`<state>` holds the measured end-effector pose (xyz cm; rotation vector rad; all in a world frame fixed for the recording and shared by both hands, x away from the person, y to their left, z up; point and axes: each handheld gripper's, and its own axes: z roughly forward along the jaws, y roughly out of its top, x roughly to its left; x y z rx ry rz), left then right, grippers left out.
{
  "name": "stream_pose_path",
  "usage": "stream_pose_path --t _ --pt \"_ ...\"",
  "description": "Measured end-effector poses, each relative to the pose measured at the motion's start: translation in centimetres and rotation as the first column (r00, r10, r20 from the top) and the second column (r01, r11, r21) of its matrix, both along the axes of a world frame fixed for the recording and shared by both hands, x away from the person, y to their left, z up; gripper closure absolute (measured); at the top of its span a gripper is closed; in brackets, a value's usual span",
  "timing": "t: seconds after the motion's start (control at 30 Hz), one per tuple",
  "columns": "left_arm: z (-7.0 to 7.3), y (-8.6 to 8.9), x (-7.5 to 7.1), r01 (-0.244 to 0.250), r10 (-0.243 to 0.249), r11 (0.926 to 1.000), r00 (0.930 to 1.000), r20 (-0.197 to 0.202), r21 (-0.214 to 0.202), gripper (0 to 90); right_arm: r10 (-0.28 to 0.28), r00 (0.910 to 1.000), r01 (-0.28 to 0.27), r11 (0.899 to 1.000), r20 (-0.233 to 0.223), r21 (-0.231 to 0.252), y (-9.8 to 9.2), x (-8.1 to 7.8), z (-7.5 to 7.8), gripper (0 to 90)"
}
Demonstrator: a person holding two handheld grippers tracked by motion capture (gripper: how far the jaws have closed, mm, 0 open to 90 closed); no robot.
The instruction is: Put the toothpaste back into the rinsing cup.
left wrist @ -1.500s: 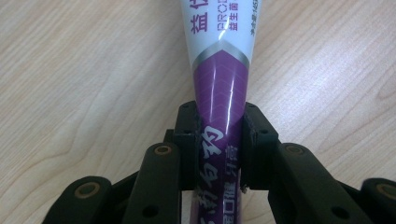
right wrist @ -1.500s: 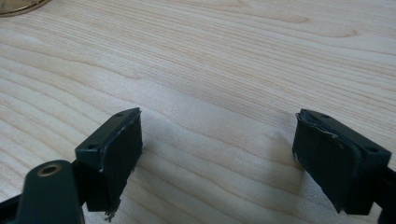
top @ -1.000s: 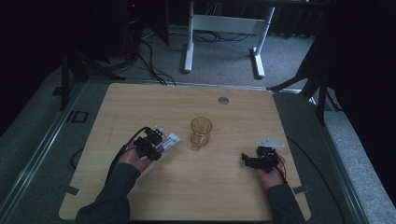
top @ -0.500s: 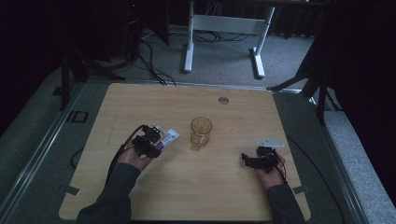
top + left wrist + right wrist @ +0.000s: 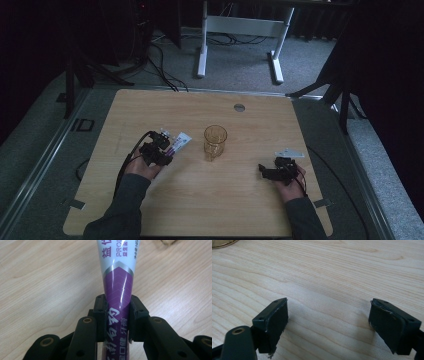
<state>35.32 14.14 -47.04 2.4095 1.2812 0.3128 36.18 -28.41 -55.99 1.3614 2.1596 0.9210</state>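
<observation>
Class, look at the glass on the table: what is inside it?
The glass looks empty: its amber wall shows no object inside. Its bottom is too dim to rule out liquid. The tube stays outside, clamped in the left gripper.

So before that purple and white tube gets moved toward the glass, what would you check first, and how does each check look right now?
1. Left gripper clamped on the toothpaste tube: ok, both pads press its purple end.
2. Tube straight between the jaws: ok, it runs along them.
3. Glass upright: ok.
4. Path from tube to glass clear on the table: ok, bare wood between.
5. Right gripper out of the way: ok, open, empty, off to the side.
6. Tube cap on: cannot tell.
</observation>
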Motion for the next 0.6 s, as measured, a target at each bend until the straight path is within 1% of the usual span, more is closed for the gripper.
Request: stream_pose_path --t 0.1,0.23,0.6 --pt "0.09 0.07 0.02 -0.011 0.011 0.9999 0.9998 0.018 -0.008 72.2 0.000 1.0000 0.000 1.000 0.000 -0.001 -0.01 0.00 0.00 15.7" --pt "0.34 0.24 0.02 -0.024 0.026 0.9991 0.9990 0.037 -0.034 72.2 0.000 1.0000 0.000 1.000 0.000 0.000 0.00 0.00 0.00 15.7" --pt "0.60 0.10 0.15 -0.028 0.032 0.9975 0.9967 0.074 -0.065 72.2 0.000 1.0000 0.000 1.000 0.000 0.000 0.00 0.00 0.00 15.7"
